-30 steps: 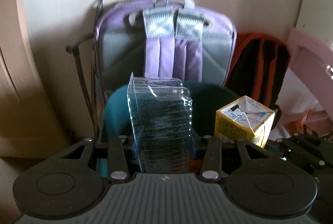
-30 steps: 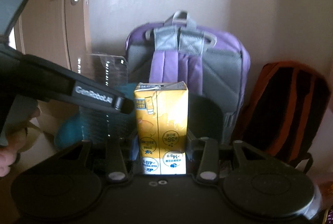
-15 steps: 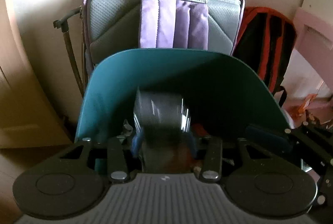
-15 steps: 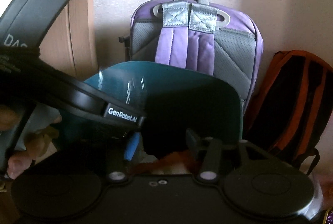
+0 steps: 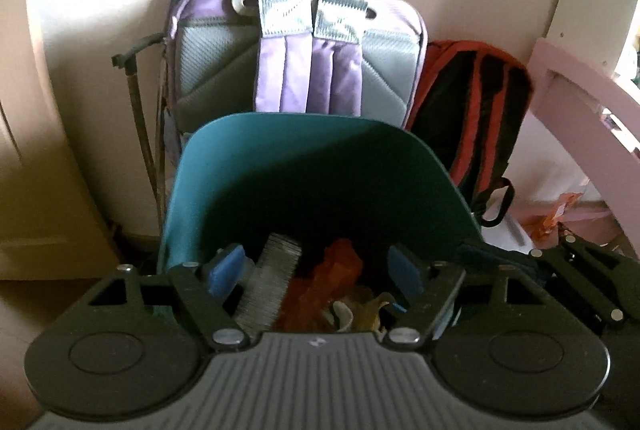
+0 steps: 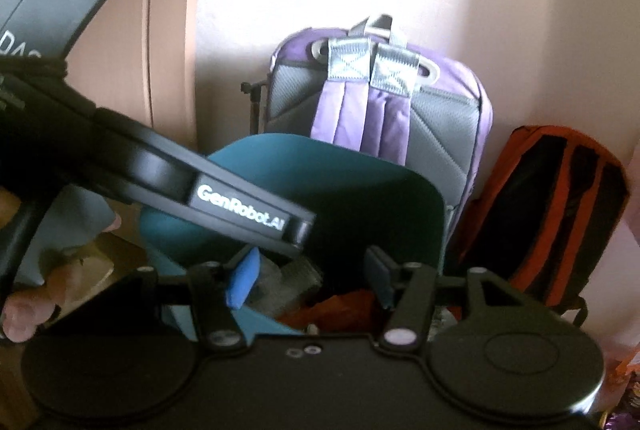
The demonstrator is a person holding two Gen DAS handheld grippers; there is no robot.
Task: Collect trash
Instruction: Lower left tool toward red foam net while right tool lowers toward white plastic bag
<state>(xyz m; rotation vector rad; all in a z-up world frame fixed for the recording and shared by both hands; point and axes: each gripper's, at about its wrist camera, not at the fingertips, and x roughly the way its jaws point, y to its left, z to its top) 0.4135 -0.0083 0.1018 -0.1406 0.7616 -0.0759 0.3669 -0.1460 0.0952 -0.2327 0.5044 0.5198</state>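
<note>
A teal trash bin (image 5: pixel 280 150) stands on the floor in front of the backpacks; it also shows in the right wrist view (image 6: pixel 360 182). My left gripper (image 5: pixel 316 266) is open over the bin's mouth. The clear plastic container (image 5: pixel 272 282) lies inside the bin, beside orange wrappers (image 5: pixel 332 278) and other scraps. My right gripper (image 6: pixel 312 274) is open and empty over the same bin. The clear container (image 6: pixel 296 282) and orange trash (image 6: pixel 344 306) show below it. The left gripper's body (image 6: pixel 192 186) crosses the right wrist view.
A purple and grey backpack (image 5: pixel 304 62) leans on the wall behind the bin. An orange and black backpack (image 5: pixel 472 110) stands to its right. A pink piece of furniture (image 5: pixel 580 98) is at the right. A door (image 6: pixel 168 30) is at the left.
Both grippers came down over the bin and opened. The clear container dropped from the left gripper into the bin. The yellow carton left the right gripper and is out of sight.
</note>
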